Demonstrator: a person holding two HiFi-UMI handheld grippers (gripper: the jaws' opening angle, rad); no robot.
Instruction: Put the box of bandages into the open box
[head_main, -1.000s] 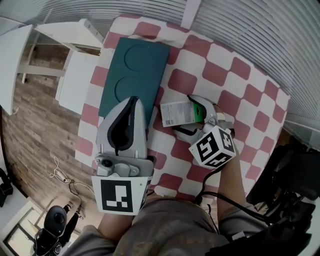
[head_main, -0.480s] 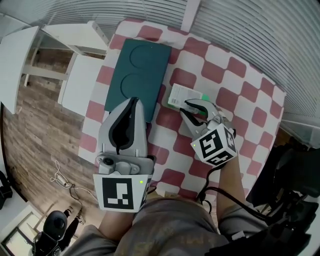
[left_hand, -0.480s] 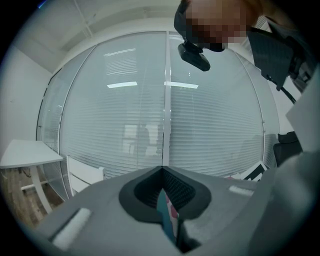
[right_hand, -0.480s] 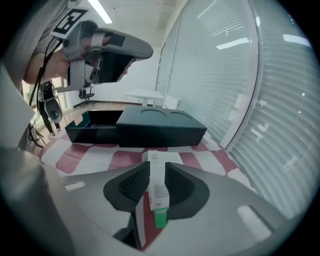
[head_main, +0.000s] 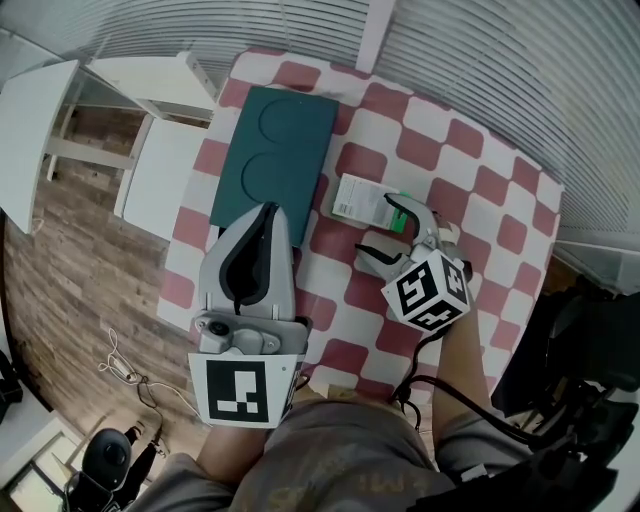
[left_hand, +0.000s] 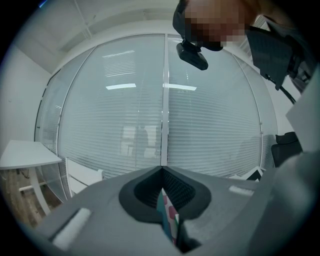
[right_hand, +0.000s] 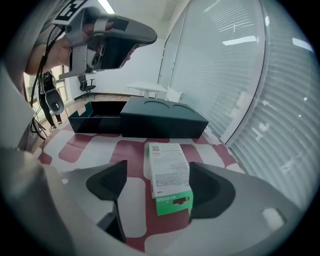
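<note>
The bandage box (head_main: 362, 197), white with a green end, lies flat on the red-and-white checked table (head_main: 480, 170). My right gripper (head_main: 384, 230) is open around its green end, one jaw on each side; in the right gripper view the bandage box (right_hand: 168, 172) lies between the spread jaws of the right gripper (right_hand: 160, 189). Beyond it stands a dark teal closed box (right_hand: 165, 122) with two round recesses, and to its left the dark open box (right_hand: 94, 119). My left gripper (head_main: 264, 207) is shut and empty, raised over the table's near left and hiding the open box from the head view.
The dark teal box (head_main: 275, 150) runs along the table's left side. White furniture (head_main: 160, 165) stands just off the left edge over a wooden floor (head_main: 70, 260). Blinds (left_hand: 165, 125) fill the left gripper view. A cable (head_main: 125, 360) lies on the floor.
My right gripper carried the bandage box a little farther from me, set it on the cloth and opened its jaws. The left gripper has hardly moved.
</note>
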